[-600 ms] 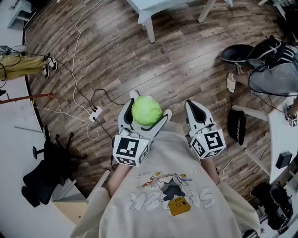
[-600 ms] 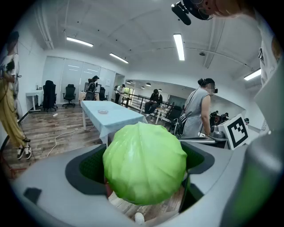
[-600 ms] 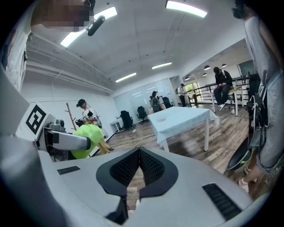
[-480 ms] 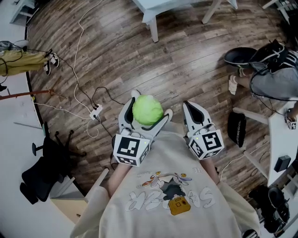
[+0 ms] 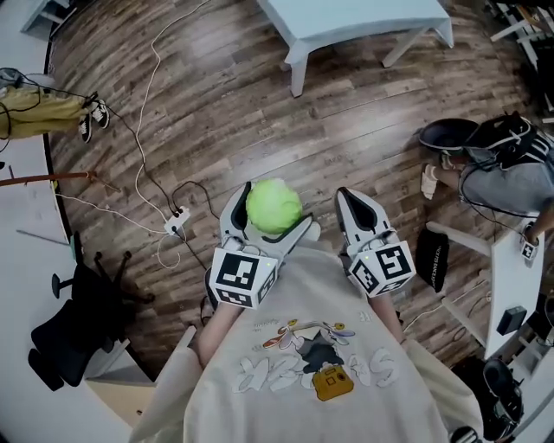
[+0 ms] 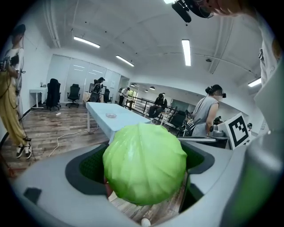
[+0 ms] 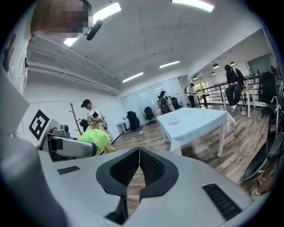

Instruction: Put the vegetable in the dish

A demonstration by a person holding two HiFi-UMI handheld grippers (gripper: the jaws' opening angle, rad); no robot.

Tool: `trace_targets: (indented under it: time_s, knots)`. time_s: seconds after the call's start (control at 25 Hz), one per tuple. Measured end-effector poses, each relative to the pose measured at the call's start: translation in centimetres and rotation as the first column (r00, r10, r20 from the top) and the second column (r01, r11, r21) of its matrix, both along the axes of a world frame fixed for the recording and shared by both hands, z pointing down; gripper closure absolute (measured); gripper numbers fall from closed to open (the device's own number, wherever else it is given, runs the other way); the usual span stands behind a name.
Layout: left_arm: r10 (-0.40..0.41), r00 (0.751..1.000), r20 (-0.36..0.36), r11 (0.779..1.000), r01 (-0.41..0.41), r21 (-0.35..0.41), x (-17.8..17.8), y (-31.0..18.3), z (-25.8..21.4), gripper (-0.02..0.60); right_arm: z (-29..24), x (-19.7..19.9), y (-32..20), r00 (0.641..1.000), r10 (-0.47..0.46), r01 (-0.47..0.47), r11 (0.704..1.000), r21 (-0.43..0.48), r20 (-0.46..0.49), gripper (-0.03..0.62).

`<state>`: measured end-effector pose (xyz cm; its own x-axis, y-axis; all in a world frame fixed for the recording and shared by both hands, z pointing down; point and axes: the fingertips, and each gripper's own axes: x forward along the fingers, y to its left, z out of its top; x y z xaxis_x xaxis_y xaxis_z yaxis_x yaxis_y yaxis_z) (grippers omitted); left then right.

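The round pale-green cabbage (image 5: 273,205) sits clamped in the wide-spread left gripper (image 5: 277,210) above the wooden floor (image 5: 216,104), the right gripper (image 5: 345,195) is closed and empty, so carrying it to the small dish (image 6: 111,115) on the pale-blue table (image 5: 346,17) and releasing it remain.

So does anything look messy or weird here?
Mostly no: the cabbage sits whole in the left tool. Only the white cables look messy, trailing loose across the wood floor to a power strip.
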<state>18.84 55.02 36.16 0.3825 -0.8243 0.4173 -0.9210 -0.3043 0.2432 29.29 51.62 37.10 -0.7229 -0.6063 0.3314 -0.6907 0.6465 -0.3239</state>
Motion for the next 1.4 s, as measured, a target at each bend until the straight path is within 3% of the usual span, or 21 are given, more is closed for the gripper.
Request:
trace_targets:
  time_s: [0.24, 0.4, 0.68, 1.04, 1.4]
  knots:
    - [0.003, 0.999, -0.032, 0.999, -0.002, 0.04, -7.0, -3.6, -1.3, 0.049, -1.4, -7.1, -4.0, 1.0, 0.005, -0.005, 1.0, 0.03, -0.011, 0.571]
    - [-0.006, 0.997, -0.071, 1.0, 0.007, 0.017, -12.1, -5.0, -0.2, 0.049, -1.0, -13.2, -5.6, 0.999, -0.031, 0.031, 0.999, 0.03, -0.005, 0.571]
    - [-0.036, 0.997, -0.065, 0.999, 0.036, 0.0, -20.5, -6.3, 1.2, 0.049, 0.2, -22.2, -7.5, 0.997, -0.081, 0.081, 0.997, 0.002, -0.015, 0.571]
    - [-0.075, 0.993, -0.094, 0.997, 0.071, -0.041, -24.9, -8.8, 2.0, 0.049, 1.6, -26.4, -11.4, 0.995, -0.092, 0.09, 0.995, -0.045, -0.03, 0.571]
    - [-0.053, 0.995, -0.083, 0.998, 0.049, -0.047, -28.2, -18.6, 1.9, 0.049, 1.7, -29.9, -21.5, 0.997, -0.077, 0.077, 0.996, -0.037, 0.001, 0.571]
